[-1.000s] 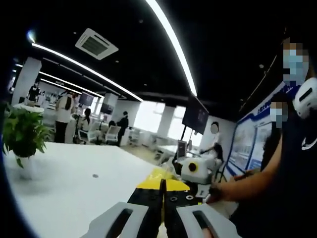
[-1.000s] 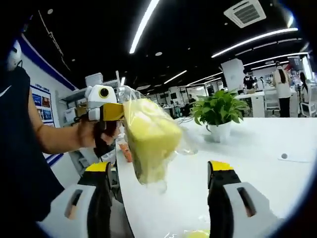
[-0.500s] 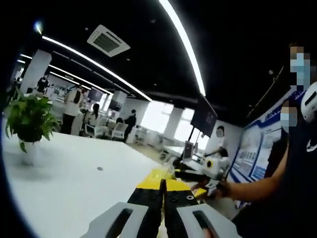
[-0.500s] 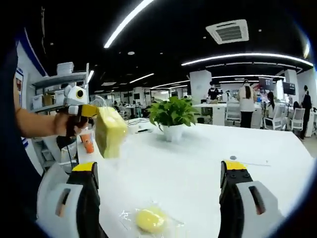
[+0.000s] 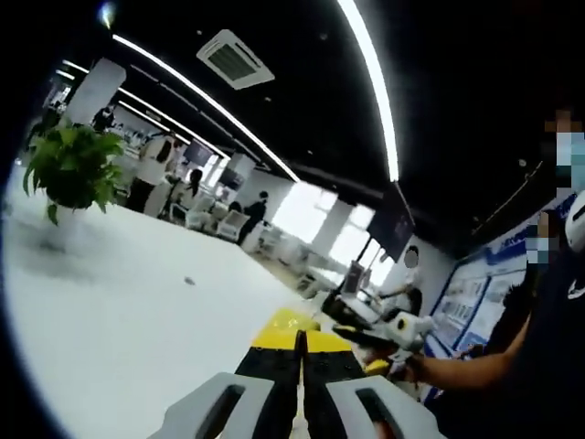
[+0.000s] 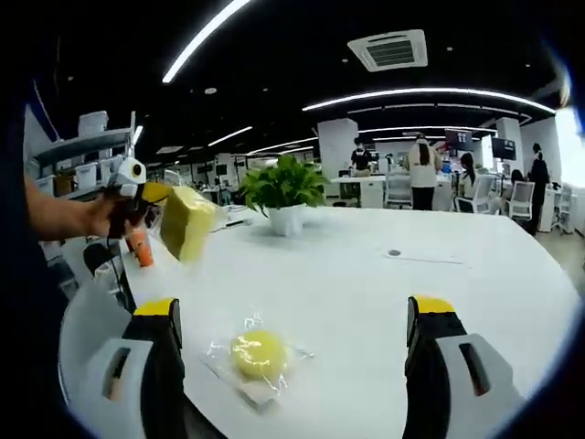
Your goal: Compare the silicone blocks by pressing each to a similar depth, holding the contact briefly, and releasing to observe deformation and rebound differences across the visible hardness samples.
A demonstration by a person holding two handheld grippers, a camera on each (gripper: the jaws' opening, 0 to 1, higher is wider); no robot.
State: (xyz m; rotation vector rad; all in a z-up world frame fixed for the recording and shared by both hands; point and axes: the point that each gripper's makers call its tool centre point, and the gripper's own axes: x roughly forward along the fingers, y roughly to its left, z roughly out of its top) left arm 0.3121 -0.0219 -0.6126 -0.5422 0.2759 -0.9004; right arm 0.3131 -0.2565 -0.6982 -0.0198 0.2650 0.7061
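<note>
Jaws of the left gripper (image 5: 300, 352) pressed tight together, pinching what the right gripper view shows as a bagged yellow block (image 6: 186, 222) lifted well above the surface (image 6: 439, 274), off its near-left edge. Jaws of the right gripper (image 6: 291, 315) spread wide, holding nothing, touching nothing, poised above a second sample: a round yellow piece in a clear bag (image 6: 257, 355) lying flat on the surface near its front edge, between the two tips. Potted plant (image 6: 283, 190) standing further back on the surface.

Step in hand, by the look of it: moving between samples, no press under way. Next move probably calls for lowering the open right jaws onto the round piece squarely, squeezing to a matched depth, pausing, then letting go.
</note>
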